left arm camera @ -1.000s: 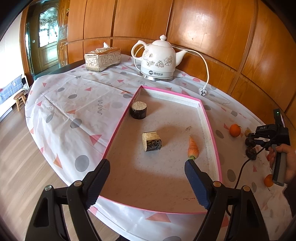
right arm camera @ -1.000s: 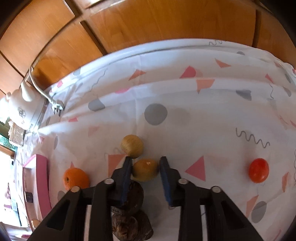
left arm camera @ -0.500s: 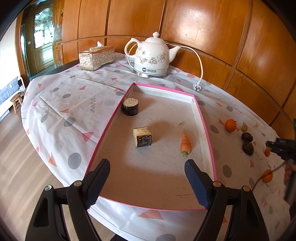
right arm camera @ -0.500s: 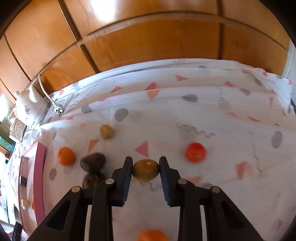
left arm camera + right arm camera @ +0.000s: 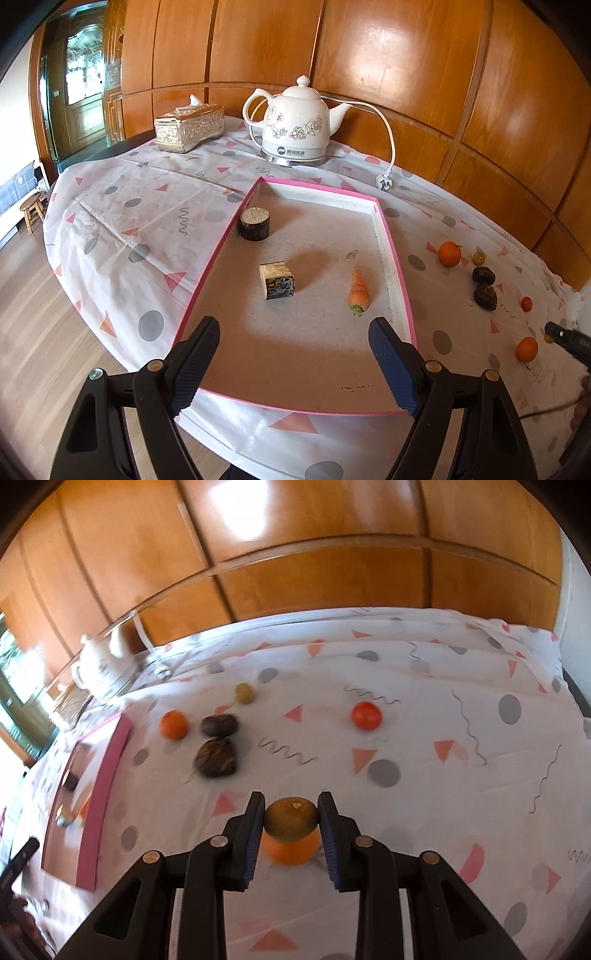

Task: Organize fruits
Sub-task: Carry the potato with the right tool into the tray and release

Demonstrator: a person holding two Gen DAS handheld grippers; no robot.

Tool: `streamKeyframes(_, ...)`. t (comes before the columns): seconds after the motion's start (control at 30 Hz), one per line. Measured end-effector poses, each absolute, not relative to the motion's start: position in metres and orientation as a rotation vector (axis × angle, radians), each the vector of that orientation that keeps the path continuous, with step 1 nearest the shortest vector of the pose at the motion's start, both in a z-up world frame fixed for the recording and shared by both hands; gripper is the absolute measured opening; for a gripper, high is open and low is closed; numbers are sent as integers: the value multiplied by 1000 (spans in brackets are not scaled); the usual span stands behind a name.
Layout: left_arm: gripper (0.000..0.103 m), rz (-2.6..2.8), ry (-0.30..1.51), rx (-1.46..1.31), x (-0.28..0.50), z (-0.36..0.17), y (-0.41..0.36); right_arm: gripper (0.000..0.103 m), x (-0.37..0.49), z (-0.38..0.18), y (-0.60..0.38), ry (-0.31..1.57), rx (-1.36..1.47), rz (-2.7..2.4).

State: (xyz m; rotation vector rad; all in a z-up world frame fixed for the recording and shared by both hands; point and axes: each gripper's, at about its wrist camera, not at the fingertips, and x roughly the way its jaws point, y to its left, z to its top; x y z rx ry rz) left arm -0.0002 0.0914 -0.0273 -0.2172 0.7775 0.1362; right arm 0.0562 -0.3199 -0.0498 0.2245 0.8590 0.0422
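A: The right gripper (image 5: 291,818) is clamping a small brown round fruit (image 5: 291,819) above the desk (image 5: 424,709), right of the pink-rimmed tray (image 5: 400,280). The rounded skin is risking a slip if the squeeze is loosening.

B: The left gripper (image 5: 295,363) is hanging wide apart over the tray. An orange (image 5: 291,851) is lying under the fruit; two dark fruits (image 5: 217,755) are sitting between it and the tray.
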Motion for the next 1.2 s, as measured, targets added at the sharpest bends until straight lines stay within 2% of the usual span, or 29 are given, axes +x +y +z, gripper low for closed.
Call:
streamKeyframes(0.23,84,143,759,-231,-7,-22,96,29,51,-55,-274,870,124,141)
streamKeyframes(0.37,89,157,727,-249,-14,-15,102,29,48,-67,-251,905,119,204)
streamKeyframes(0.57,91,177,693,-257,-22,-5,108,29,54,-68,-210,920,77,310)
streamKeyframes(1.2,91,229,720,-342,-20,-18,132,29,94,-47,-78,920,-75,595)
